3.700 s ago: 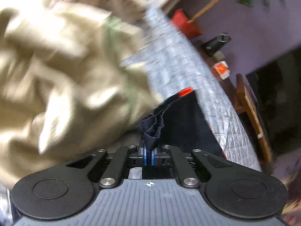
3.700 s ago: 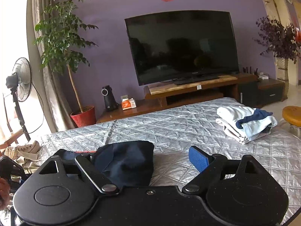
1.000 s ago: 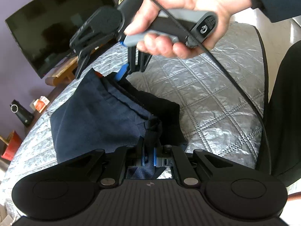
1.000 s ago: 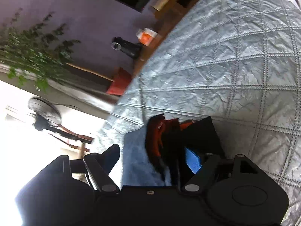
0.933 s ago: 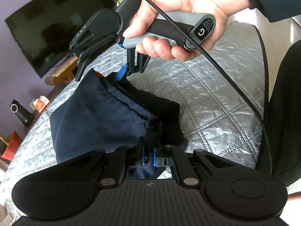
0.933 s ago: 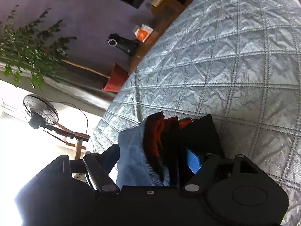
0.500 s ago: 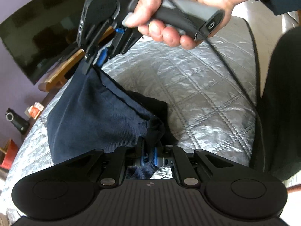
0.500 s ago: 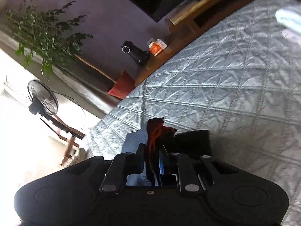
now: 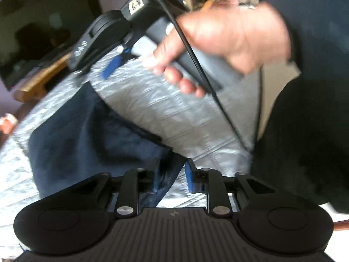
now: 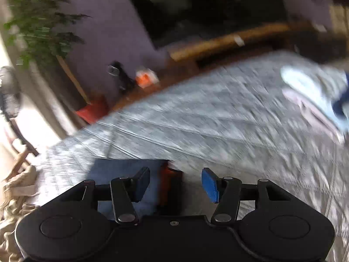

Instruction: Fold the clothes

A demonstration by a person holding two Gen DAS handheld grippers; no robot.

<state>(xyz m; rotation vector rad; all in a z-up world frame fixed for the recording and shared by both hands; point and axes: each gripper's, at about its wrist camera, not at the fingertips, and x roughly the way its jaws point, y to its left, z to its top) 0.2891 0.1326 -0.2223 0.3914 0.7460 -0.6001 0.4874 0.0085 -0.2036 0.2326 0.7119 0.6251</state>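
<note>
A dark navy garment (image 9: 87,135) lies on the silver quilted bed (image 9: 174,113). My left gripper (image 9: 172,180) is open, and a fold of the navy cloth still lies between its fingers, against the left one. My right gripper (image 10: 175,184) is open just above the garment (image 10: 122,172), whose orange inner part (image 10: 168,174) sits between the fingers. In the left wrist view the right gripper (image 9: 102,50) is held in a hand above the garment's far corner, clear of the cloth. Both views are motion-blurred.
A folded pile of pale blue and white clothes (image 10: 314,96) lies at the bed's far right. A heap of beige cloth (image 10: 15,198) hangs at the left edge. A TV (image 10: 207,6) on a wooden stand, a plant (image 10: 41,26) and a fan (image 10: 8,96) stand beyond the bed.
Both grippers have opened and let go of the navy garment, which has dropped flat onto the bed. The right gripper has lifted away from the cloth's corner.
</note>
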